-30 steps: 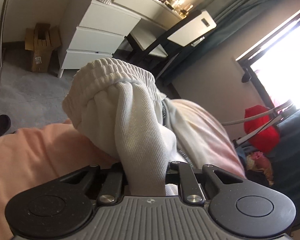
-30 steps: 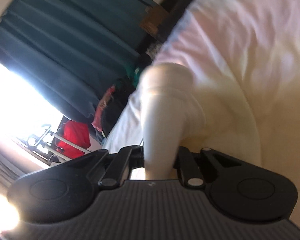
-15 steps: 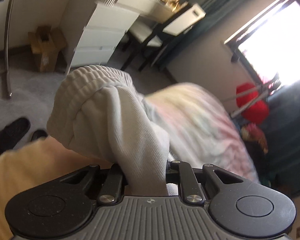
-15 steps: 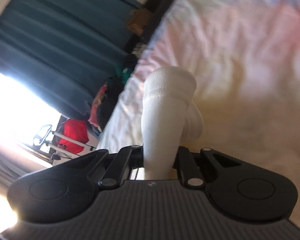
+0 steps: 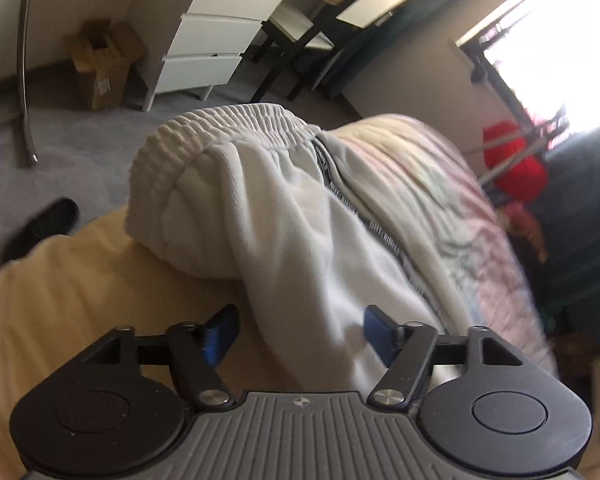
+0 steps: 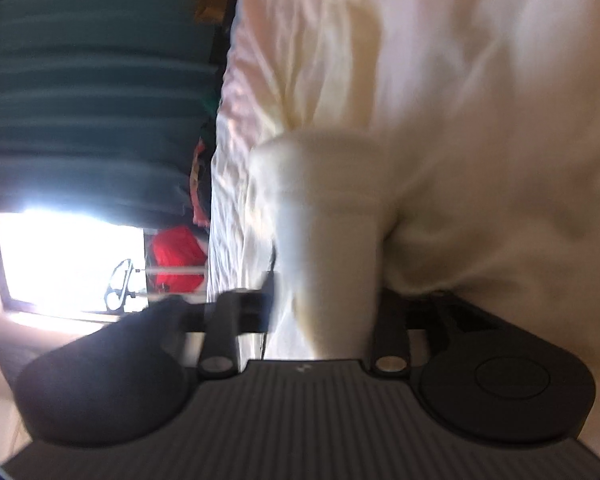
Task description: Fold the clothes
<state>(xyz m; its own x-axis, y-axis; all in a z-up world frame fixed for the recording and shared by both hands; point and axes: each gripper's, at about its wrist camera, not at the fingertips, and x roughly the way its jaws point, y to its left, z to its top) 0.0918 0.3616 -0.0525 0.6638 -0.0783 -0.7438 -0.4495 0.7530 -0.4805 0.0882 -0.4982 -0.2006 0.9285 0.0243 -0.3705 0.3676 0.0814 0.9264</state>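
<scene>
White sweatpants (image 5: 268, 208) with a ribbed elastic waistband lie bunched on the bed (image 5: 52, 312). My left gripper (image 5: 300, 334) is open, its blue pads (image 5: 220, 338) spread either side of the fabric, which runs loose between them. In the blurred right wrist view a white fold of the same pants (image 6: 324, 240) stands between the fingers of my right gripper (image 6: 324, 312). The jaws look spread slightly wider than the fold, but motion blur hides whether they grip it.
A pale pink and yellow bedspread (image 5: 452, 208) covers the bed. A white drawer unit (image 5: 216, 44), a cardboard box (image 5: 104, 68), a chair (image 5: 320, 28) and a dark shoe (image 5: 40, 228) stand on the grey floor. Teal curtains (image 6: 92, 80), a bright window and a red object (image 6: 176, 256) lie beyond.
My left gripper has opened and let go of the waistband, which now rests on the bed. The right gripper's jaws have widened around the fold and its view has swung.
</scene>
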